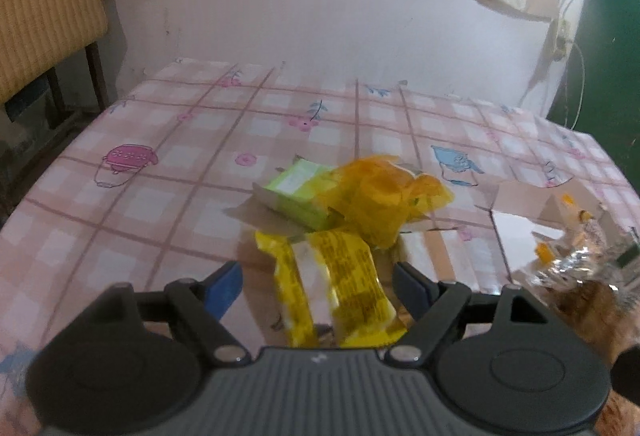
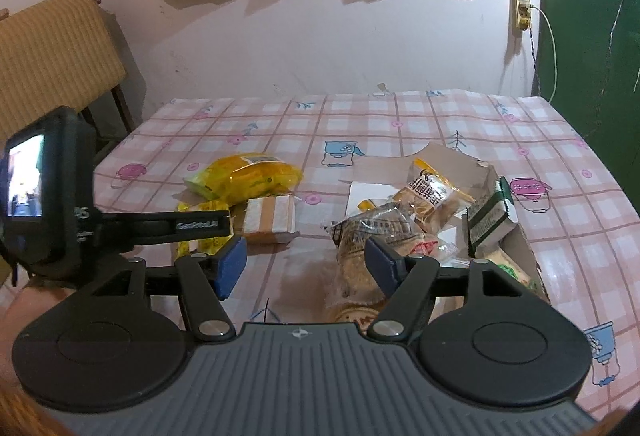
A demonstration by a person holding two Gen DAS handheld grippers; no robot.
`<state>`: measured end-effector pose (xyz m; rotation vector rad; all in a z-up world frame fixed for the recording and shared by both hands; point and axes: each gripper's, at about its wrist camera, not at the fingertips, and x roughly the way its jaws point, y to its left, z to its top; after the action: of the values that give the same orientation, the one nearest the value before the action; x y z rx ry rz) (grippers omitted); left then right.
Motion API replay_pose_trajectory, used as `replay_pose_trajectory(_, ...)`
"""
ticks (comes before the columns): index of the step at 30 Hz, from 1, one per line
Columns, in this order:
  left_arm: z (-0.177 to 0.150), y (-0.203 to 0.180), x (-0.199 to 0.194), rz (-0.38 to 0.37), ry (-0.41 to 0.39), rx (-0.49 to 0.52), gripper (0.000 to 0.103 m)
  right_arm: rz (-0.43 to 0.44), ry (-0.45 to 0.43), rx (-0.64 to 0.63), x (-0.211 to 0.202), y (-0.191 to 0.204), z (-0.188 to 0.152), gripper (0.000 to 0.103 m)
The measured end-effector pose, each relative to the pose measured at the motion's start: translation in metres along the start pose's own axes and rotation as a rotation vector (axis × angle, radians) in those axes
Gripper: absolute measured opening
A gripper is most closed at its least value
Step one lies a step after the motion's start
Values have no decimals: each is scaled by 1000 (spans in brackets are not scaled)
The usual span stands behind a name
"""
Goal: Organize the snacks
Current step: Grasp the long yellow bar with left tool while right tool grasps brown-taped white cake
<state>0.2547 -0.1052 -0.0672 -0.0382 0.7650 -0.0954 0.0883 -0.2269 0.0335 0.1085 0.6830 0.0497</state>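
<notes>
My left gripper [image 1: 318, 282] is open, its blue pads either side of a long yellow snack packet [image 1: 340, 288] lying on the table. Beyond it lie an orange-yellow bag [image 1: 384, 203] and a pale green box [image 1: 298, 191]. My right gripper [image 2: 302, 262] is open, its right pad next to a clear packet of biscuits [image 2: 368, 236]. Behind it a flat cardboard box [image 2: 516, 248] holds a printed snack packet [image 2: 432, 191] and a green-and-white box [image 2: 490, 215]. The left gripper [image 2: 200, 224] shows at the left of the right wrist view, over the yellow packets.
A small taped cardboard box [image 2: 270, 215] sits mid-table on the pink checked tablecloth [image 2: 440, 115]. A chair [image 2: 52, 47] stands at the left beside the table. A wall lies behind, with a socket and cable [image 2: 522, 7] at the right.
</notes>
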Motion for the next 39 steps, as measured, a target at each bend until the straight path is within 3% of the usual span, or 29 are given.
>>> replay_pose_trajectory(3, -2, 4, 9, -22, 24, 15, 56, 1, 13, 1, 13, 2, 5, 88)
replay_pose_trajectory(13, -15, 51, -13, 19, -7, 48, 53, 29, 126, -9, 81, 32, 25, 95)
replay_pose_trajectory(21, -19, 70, -30, 29, -36, 40, 53, -57, 234, -61, 150, 49, 26, 95)
replay_pose_trajectory(23, -18, 71, -32, 26, -43, 38, 53, -50, 262, -60, 161, 49, 26, 89)
replay_pose_trajectory(25, -17, 72, -33, 22, -49, 34, 53, -60, 273, -77, 171, 50, 23, 73)
replay_pose_trajectory(28, -18, 71, -36, 16, -55, 30, 53, -55, 246, -94, 166, 48, 20, 60)
replay_pose_trajectory(39, -27, 67, -71, 19, -89, 37, 53, 38, 160, -80, 91, 48, -4, 60)
